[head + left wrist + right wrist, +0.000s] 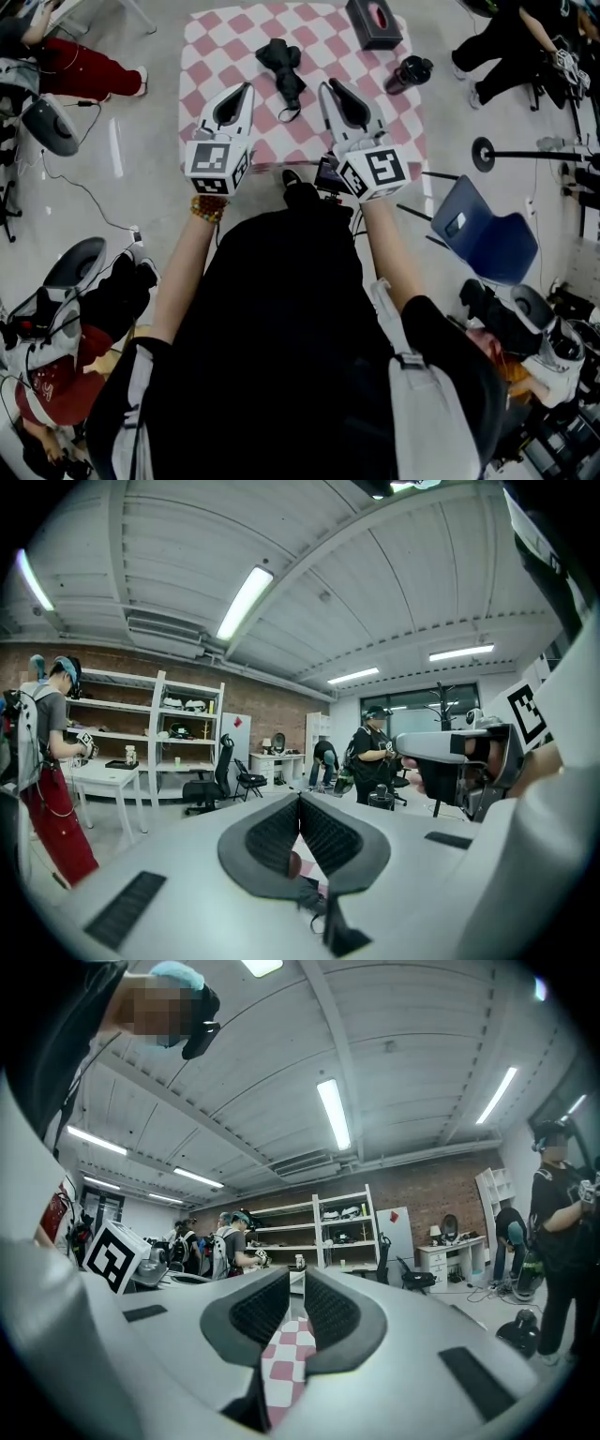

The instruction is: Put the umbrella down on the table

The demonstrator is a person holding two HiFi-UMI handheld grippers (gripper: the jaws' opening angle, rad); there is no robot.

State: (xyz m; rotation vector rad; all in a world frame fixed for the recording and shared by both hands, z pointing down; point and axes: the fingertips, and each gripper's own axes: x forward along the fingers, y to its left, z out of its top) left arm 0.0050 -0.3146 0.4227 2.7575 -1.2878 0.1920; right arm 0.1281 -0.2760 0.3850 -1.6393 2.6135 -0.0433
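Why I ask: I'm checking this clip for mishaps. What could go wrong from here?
The umbrella lies on the table with its strap loop between the left hand-held gripper and the right hand-held gripper; either might snag and drag it. The bottle seems to stand at the table's right edge; a sideways sweep could topple it.

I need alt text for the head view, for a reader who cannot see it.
A folded black umbrella lies on a pink-checked table, between the left gripper and right gripper that a person in black holds over it.
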